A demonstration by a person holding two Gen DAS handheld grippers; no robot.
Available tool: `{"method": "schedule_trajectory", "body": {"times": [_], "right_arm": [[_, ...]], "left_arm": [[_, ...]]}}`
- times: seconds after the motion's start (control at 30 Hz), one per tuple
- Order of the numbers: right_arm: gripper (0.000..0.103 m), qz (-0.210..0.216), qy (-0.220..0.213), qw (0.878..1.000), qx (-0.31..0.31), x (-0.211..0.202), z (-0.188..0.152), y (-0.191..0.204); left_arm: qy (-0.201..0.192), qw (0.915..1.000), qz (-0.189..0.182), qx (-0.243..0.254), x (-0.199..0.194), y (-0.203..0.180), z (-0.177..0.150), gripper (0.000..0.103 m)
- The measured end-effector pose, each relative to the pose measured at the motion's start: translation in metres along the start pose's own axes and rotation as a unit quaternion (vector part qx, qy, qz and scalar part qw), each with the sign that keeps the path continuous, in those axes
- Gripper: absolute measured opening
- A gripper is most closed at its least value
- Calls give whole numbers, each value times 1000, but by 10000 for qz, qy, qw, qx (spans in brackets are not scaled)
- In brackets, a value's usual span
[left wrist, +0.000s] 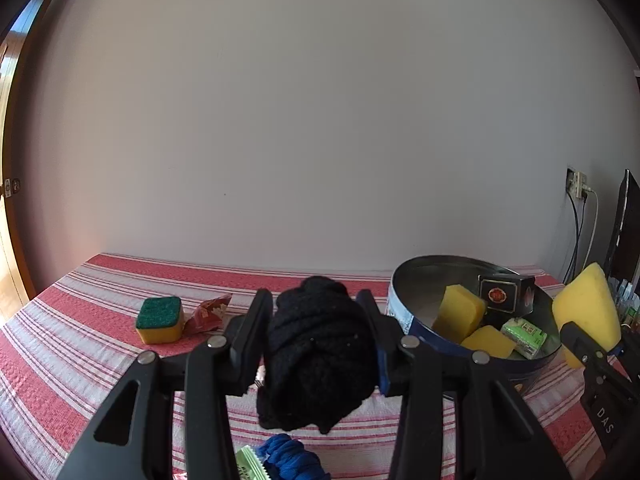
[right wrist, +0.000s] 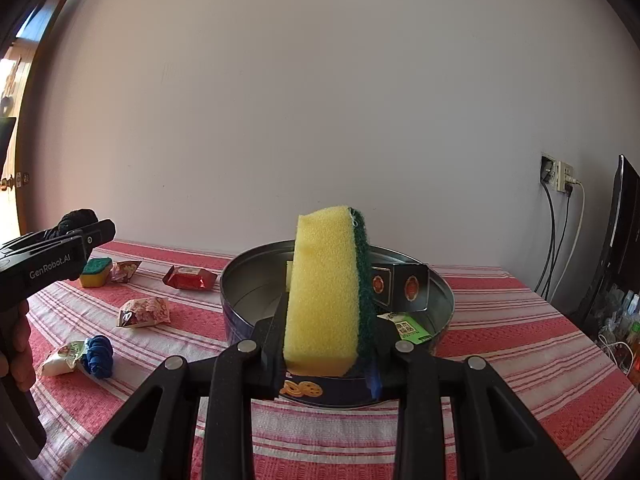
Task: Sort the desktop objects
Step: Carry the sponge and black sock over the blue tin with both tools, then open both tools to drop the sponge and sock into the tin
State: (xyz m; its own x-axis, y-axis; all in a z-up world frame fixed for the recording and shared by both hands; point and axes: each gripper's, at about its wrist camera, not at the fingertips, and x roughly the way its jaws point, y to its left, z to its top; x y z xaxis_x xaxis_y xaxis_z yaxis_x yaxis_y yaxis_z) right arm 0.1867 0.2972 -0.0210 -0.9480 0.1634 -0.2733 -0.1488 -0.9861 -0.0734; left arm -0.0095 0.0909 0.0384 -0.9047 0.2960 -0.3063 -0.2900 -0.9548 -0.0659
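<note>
— Striped cloth covers the bench (right wrist: pixel 520 320); what's in the tin (right wrist: pixel 442 300) already?

— Two sponges, a dark box, a green packet. Left of the tin: another sponge (left wrist: pixel 159 319), snack packets, a blue sock.

— And the fingers?

— Left gripper (left wrist: pixel 316 332) pinches a black sock (left wrist: pixel 320 352); right gripper (right wrist: pixel 326 344) pinches a yellow sponge (right wrist: pixel 324 288) over the tin.

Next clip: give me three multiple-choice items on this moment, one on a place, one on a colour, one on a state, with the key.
1. Where is the dark printed box?
A. On the striped cloth
B. Inside the tin
C. In a gripper

2. What colour is the knitted bundle that the left gripper holds?
A. Black
B. Blue
C. Red

3. The right gripper is:
A. Open
B. Shut on nothing
C. Shut on a sponge

Key:
B, the dark printed box stands inside the round metal tin.
A, the left gripper clamps a black knitted bundle.
C, the right gripper squeezes the yellow sponge with green scouring side.
</note>
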Motion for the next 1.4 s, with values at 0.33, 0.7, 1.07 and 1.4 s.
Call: {"method": "schedule_trajectory", "body": {"times": [0.33,0.7,1.07,1.4], "right_arm": [[33,-303,52,9994,186,-1,-4,-45],[33,-317,-40,9994,163,10,6,-69],[33,-387,-75,9991,125,30,17,-96],[33,-352,67,9994,32,53,18,-110]], "left_arm": [[-1,9992,-314,230,-4,-48,2,43],[158,9979,-493,397,10,-91,8,43],[335,9961,-606,549,30,-130,4,43],[465,9950,-708,537,39,-142,8,43]]}}
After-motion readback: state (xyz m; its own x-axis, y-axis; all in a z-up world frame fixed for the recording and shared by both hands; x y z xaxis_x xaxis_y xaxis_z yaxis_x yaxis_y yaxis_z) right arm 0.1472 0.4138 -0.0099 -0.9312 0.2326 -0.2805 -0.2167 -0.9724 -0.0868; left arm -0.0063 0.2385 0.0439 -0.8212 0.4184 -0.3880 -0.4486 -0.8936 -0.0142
